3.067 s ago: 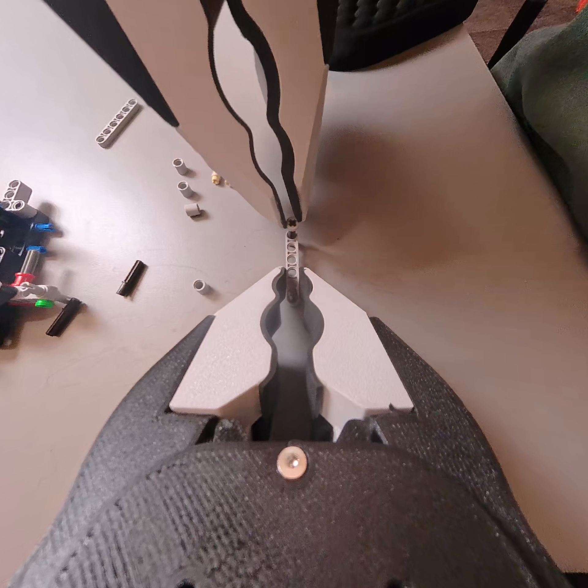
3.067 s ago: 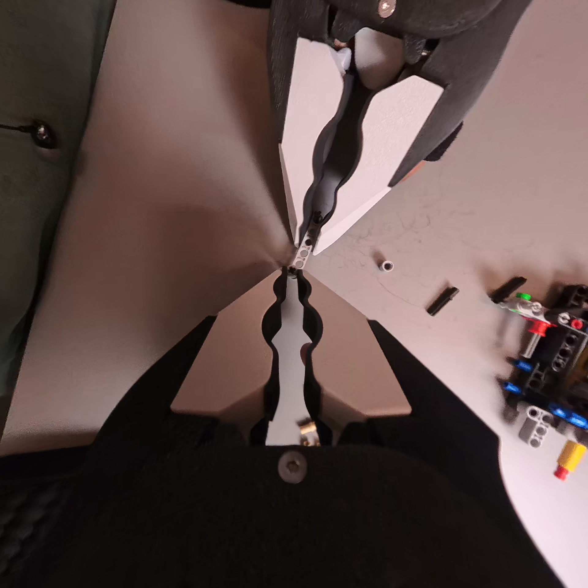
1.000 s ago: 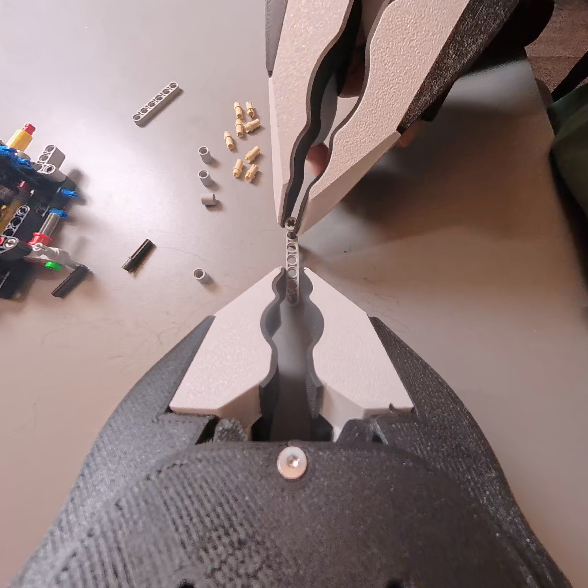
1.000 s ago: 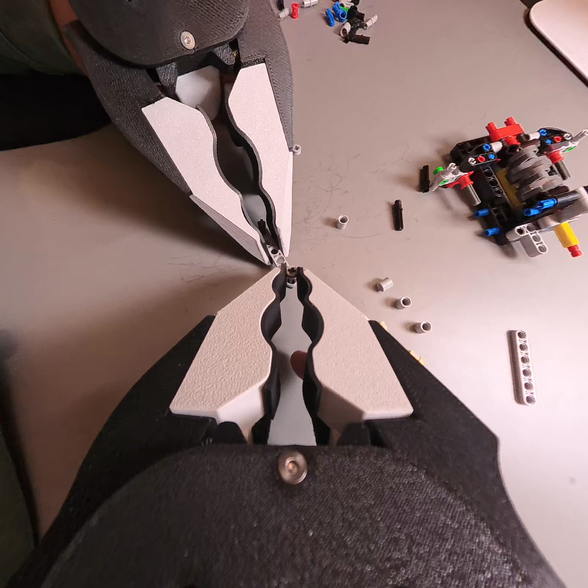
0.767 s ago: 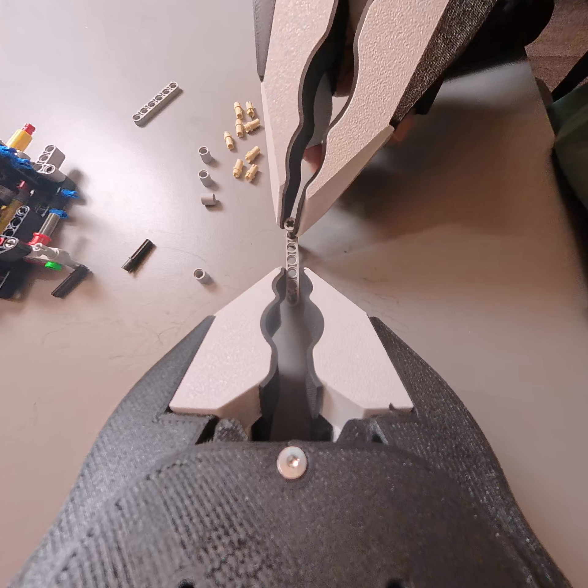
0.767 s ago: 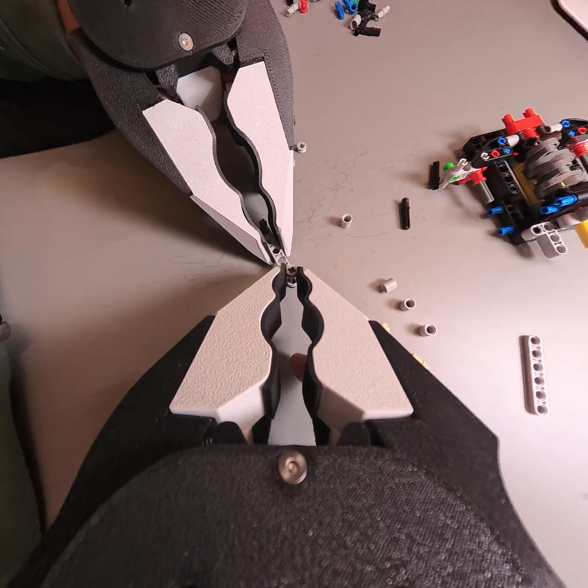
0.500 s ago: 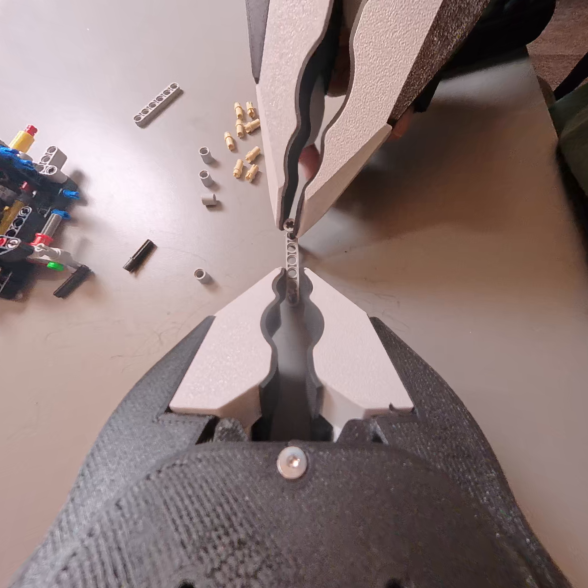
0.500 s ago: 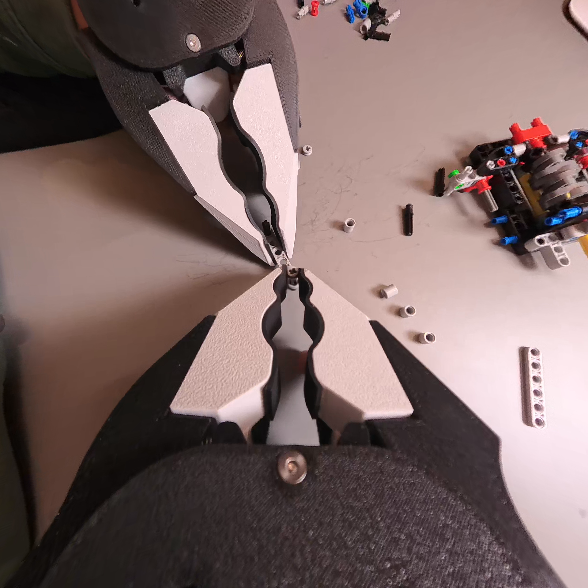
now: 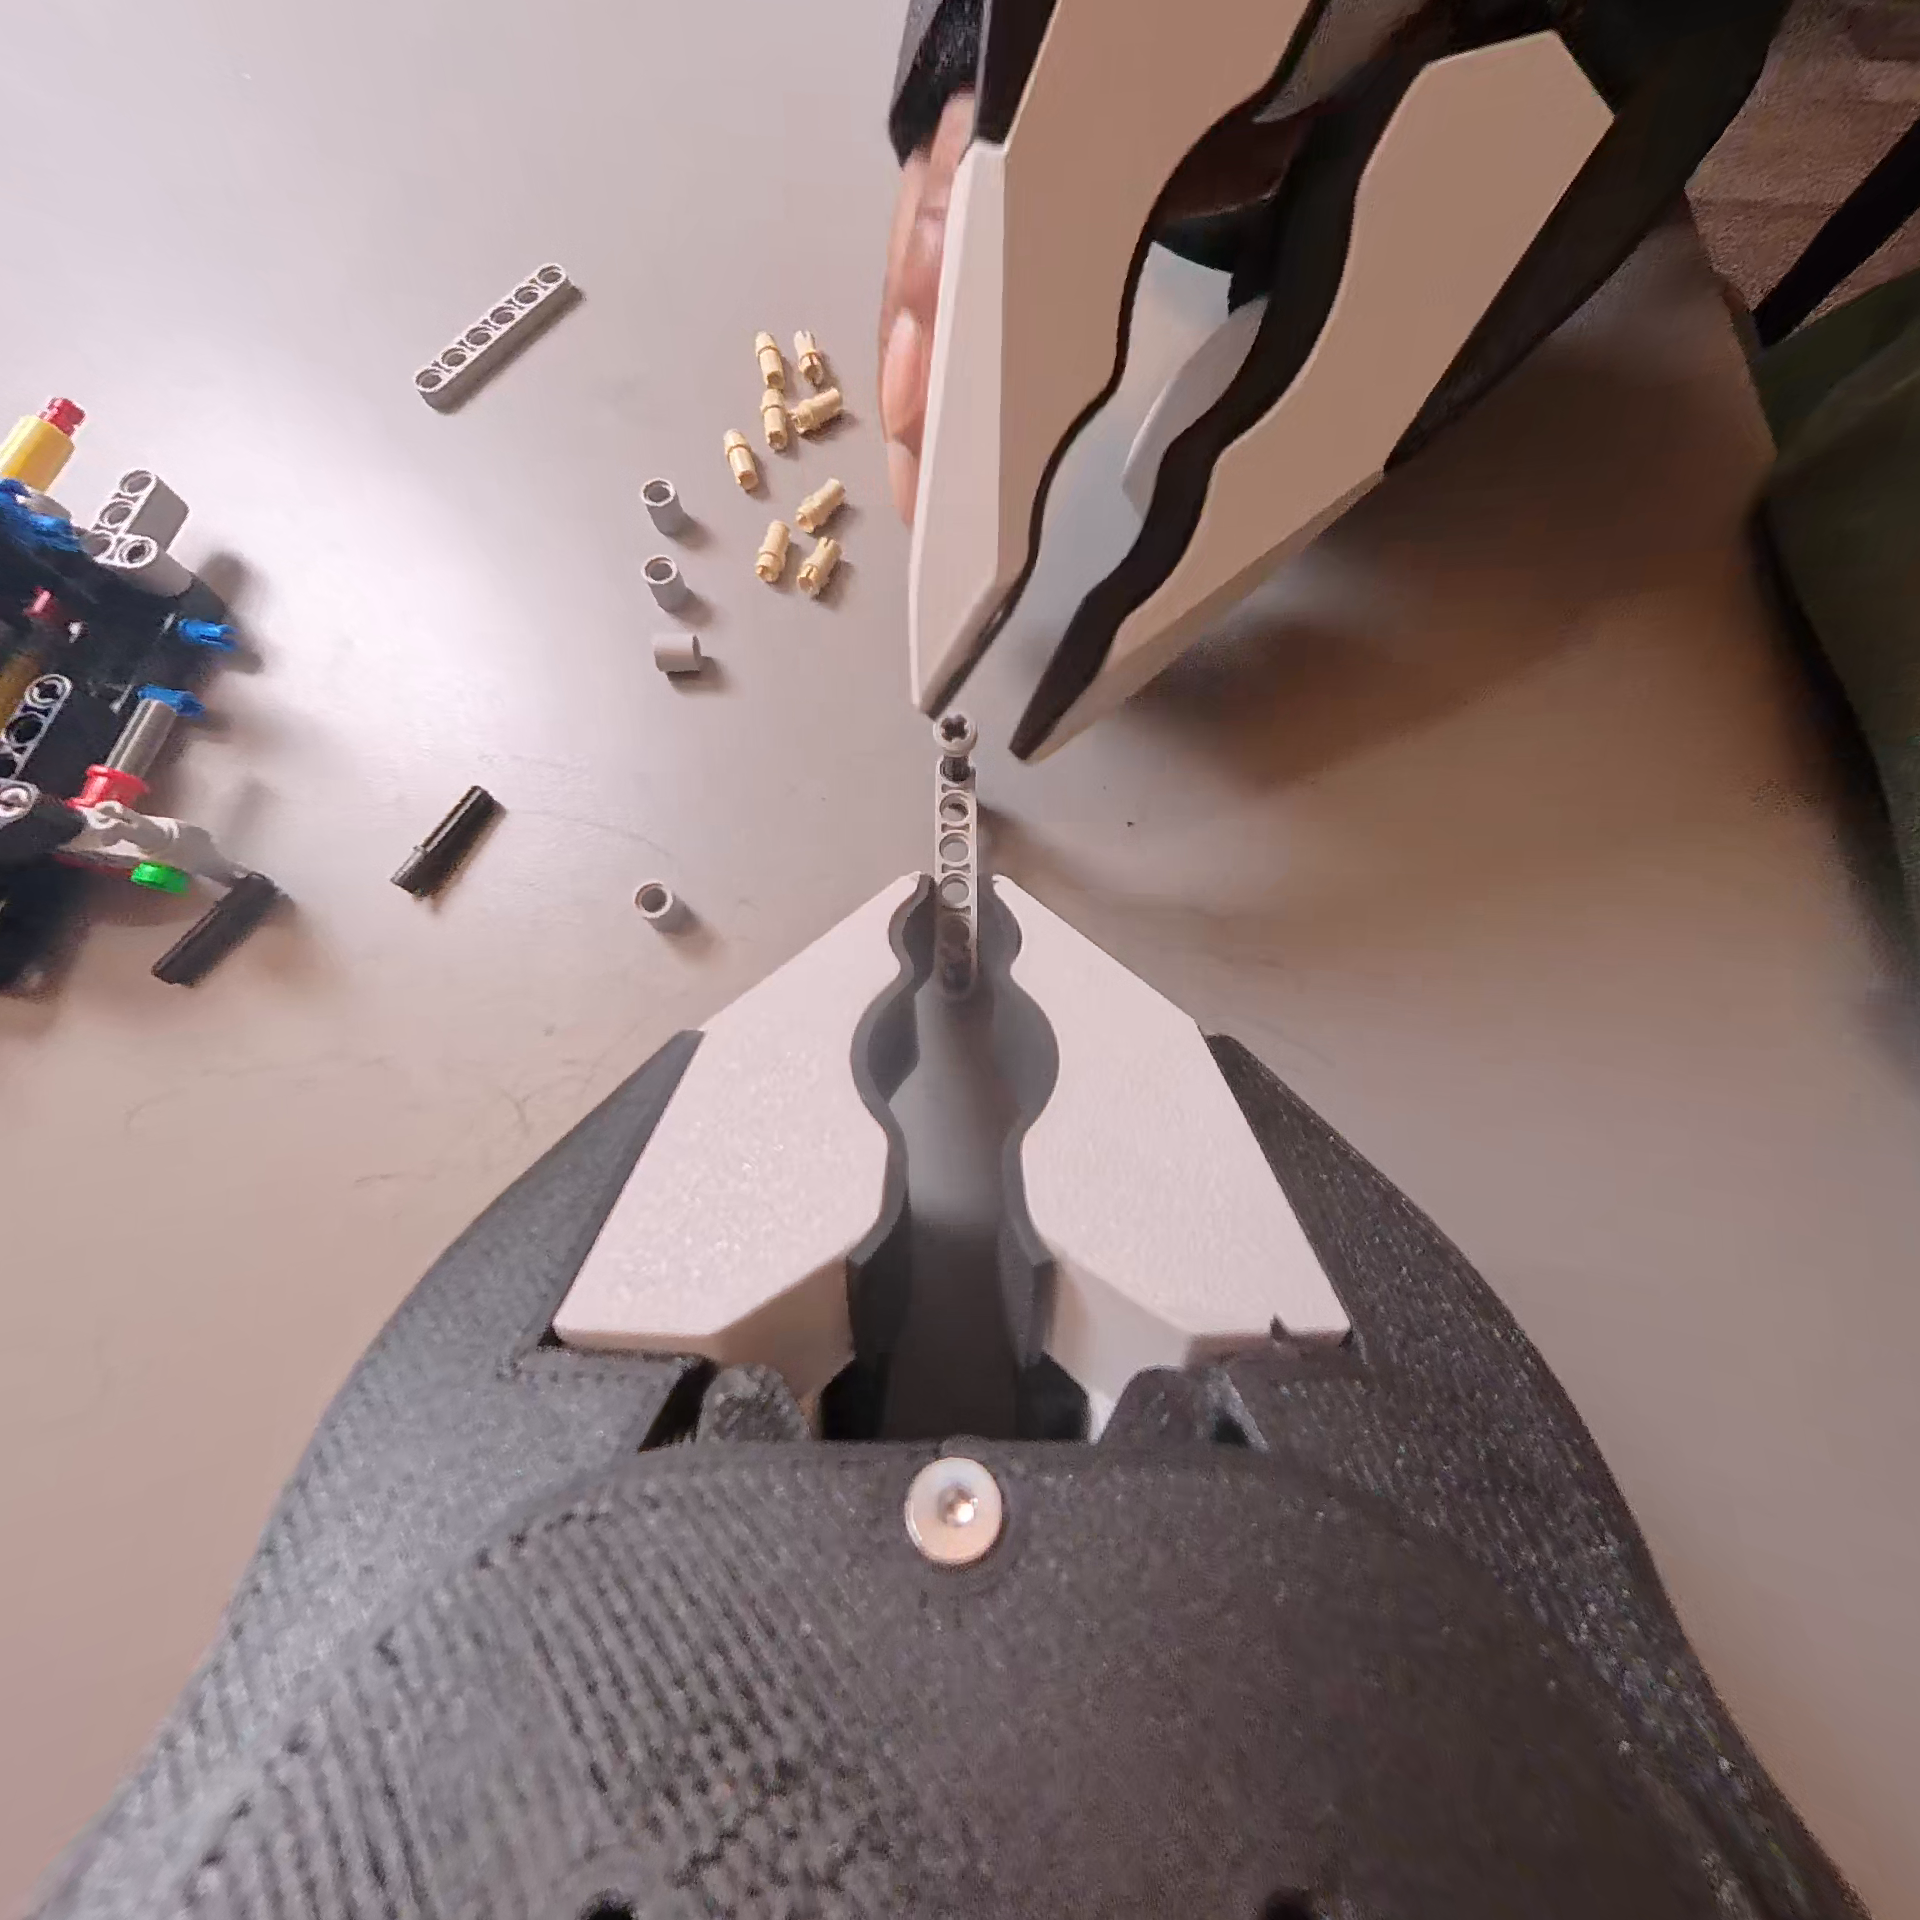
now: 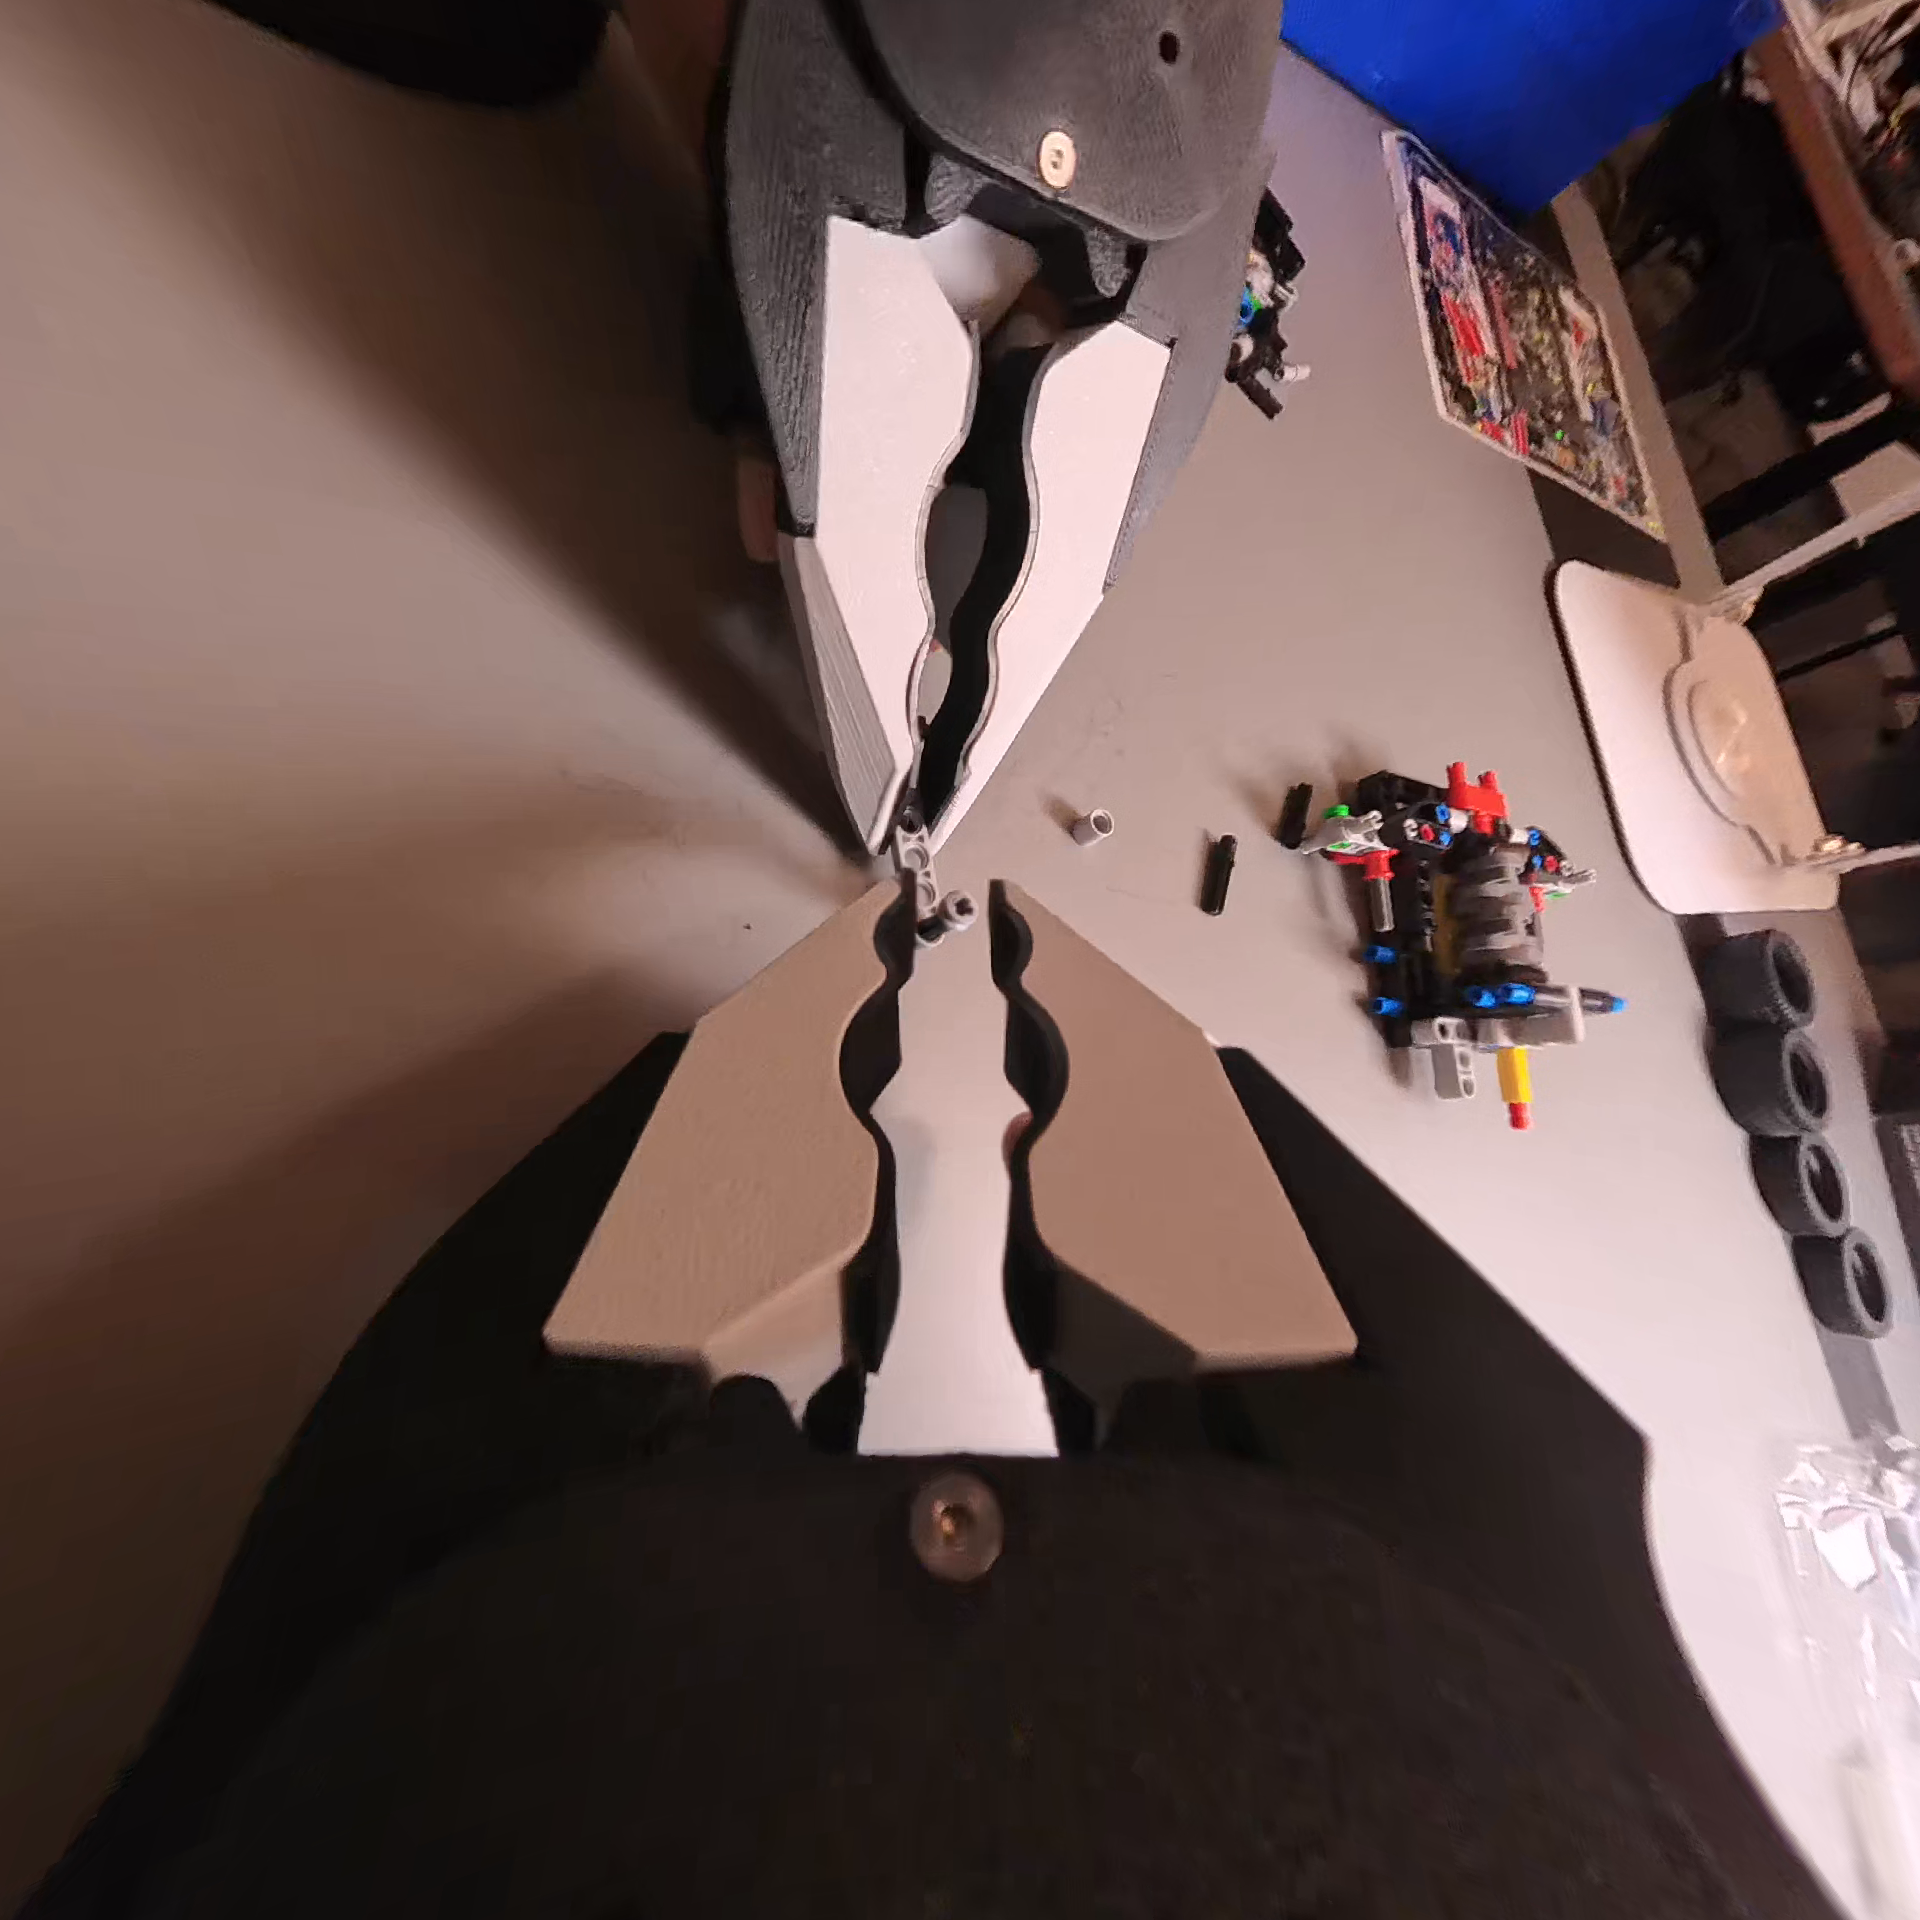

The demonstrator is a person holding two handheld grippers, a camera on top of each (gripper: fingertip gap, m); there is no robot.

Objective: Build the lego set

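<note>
My left gripper (image 9: 956, 883) is shut on a thin grey holed beam (image 9: 956, 821) that sticks forward above the table. A small grey bush (image 9: 954, 730) sits on a black pin at the beam's far end. My right gripper (image 10: 945, 894) is open, its fingertips on either side of the bush (image 10: 956, 914) and not gripping it. In the left wrist view the right gripper (image 9: 977, 722) comes in from the top, jaws apart just beyond the bush. In the right wrist view the left gripper (image 10: 914, 821) comes in from above, holding the beam (image 10: 910, 852).
A part-built black model (image 9: 73, 707) (image 10: 1455, 914) lies on the table. Near it are a loose grey beam (image 9: 497, 335), tan pins (image 9: 790, 457), grey bushes (image 9: 665, 571) and black pins (image 9: 447, 840). Black tyres (image 10: 1797, 1143) and a white tray (image 10: 1683, 748) lie at the right. My left and right fingertips are right by each other. From either gripper's tips it is about 15 cm to the part-built black model (image 9: 73, 707). It is also in sight in the right wrist view (image 10: 1410, 916).
My right gripper has opened and let go of the grey bush, which stays on the end of the beam. The left gripper still holds the beam.
</note>
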